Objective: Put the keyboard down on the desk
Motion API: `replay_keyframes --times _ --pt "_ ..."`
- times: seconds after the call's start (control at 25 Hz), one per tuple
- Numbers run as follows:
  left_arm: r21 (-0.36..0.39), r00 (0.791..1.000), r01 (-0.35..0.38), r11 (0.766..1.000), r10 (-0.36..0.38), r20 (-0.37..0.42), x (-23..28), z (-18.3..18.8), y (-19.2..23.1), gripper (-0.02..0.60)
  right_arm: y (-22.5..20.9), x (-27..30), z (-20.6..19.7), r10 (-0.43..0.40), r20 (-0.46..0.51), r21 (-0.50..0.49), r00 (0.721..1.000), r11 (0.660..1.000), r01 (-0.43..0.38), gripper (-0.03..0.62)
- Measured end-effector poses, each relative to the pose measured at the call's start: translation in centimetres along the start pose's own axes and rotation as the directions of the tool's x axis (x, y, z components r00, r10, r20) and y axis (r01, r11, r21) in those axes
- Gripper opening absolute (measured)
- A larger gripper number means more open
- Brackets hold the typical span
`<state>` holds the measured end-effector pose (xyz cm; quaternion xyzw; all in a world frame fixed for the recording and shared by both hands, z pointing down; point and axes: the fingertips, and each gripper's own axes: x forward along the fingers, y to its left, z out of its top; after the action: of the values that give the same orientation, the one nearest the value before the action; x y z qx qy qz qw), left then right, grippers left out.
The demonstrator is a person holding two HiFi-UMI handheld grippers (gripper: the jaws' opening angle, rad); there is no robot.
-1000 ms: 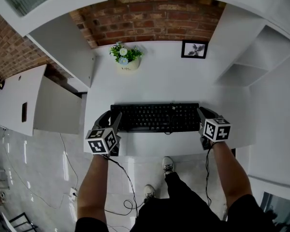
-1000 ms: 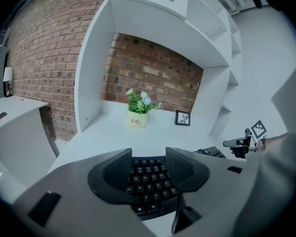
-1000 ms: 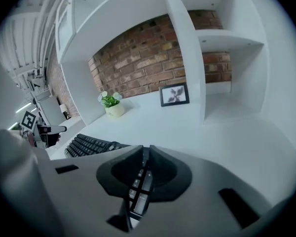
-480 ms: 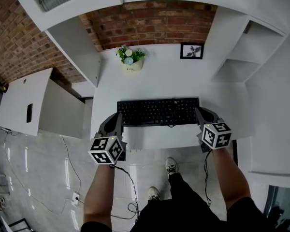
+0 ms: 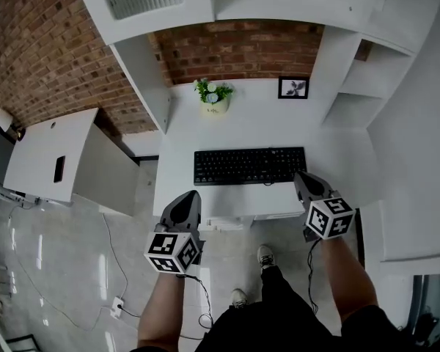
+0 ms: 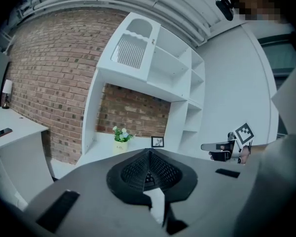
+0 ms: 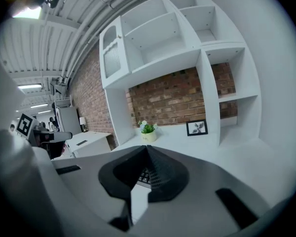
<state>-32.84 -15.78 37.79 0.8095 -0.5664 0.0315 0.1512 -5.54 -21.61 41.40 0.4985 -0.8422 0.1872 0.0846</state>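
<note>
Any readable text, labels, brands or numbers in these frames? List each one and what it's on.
No text can be read outright.
Flower pot: short dark print on its front, too small to read.
Keyboard: key legends, too small to read.
Left cube and right cube: black-and-white square marker patterns, no words.
Picture frame: a plant image, no words visible.

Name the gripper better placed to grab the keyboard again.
Right, probably. The right gripper sits shut and empty just beside the right end of the keyboard. The left gripper, also shut, hangs farther from it, near the front corner of the desk.
</note>
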Motion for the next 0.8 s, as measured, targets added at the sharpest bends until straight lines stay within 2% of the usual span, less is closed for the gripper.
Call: replay_keyframes --times 0.32,0.6,0.8 --pt "-0.018 0.999 0.021 1.0 -0.021 0.027 -7.2 0.0 -2.4 0.017 6.1 -6.6 1.2 0.034 0.067 -0.027 0.997 0.999 -0.033 0.018" --pt "0.001 0.998 0.053 0.999 -0.053 0.032 -12.6 -0.5 -4.5 0.017 10.8 -12.4 0.0 0.041 0.098 -0.055 0.994 0.998 -0.035 0.017" --pt "0.004 0.996 0.083 0.997 -0.083 0.028 -14.9 -0.8 -6.3 0.017 12.2 -16.0 -0.8 0.035 0.102 -0.042 0.994 0.999 -0.031 0.017"
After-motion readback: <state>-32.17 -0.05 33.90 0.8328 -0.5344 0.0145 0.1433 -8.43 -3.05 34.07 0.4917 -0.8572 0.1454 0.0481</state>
